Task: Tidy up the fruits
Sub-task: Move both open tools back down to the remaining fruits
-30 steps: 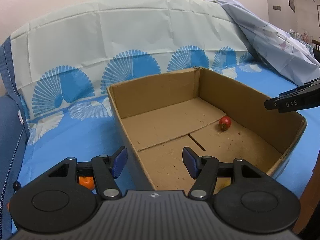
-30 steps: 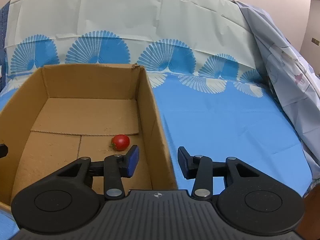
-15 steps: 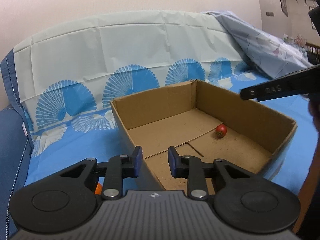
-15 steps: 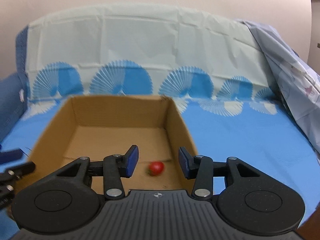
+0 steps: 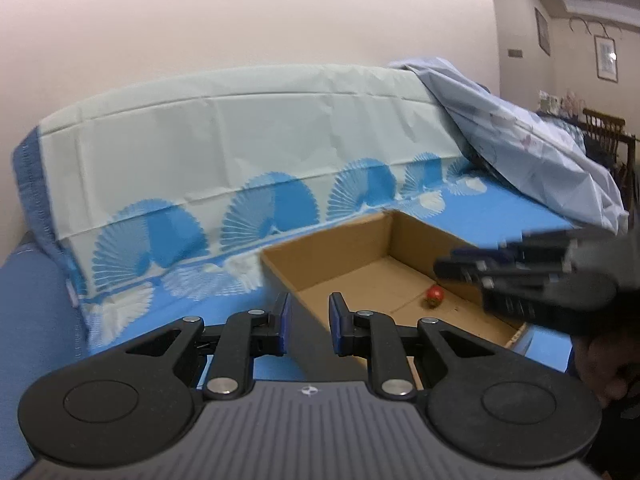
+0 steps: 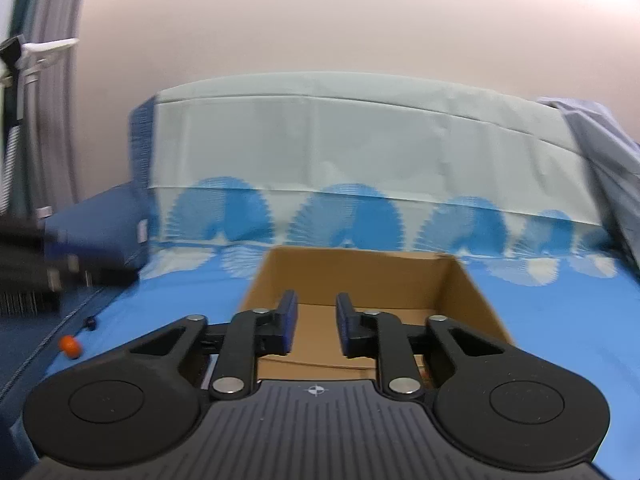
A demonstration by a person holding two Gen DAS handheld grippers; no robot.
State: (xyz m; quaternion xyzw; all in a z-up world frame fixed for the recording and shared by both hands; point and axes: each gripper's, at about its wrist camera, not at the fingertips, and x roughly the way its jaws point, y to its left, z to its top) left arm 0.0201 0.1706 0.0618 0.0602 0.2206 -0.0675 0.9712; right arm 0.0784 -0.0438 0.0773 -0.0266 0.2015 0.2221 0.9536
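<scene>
Red fruit (image 5: 435, 295) in cardboard box (image 5: 344, 240)

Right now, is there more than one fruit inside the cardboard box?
No: the left wrist view shows only one small red fruit on the floor of the cardboard box, near its right wall.

Right tool (image 5: 460, 270) motion-blurred in left view, cut off at right edge. Left tool (image 6: 120, 276) a dark smear at right view's left edge. Box (image 6: 476, 300) floor mostly hidden behind the near tool. Small orange fruit (image 6: 69, 345) too small to identify.
</scene>
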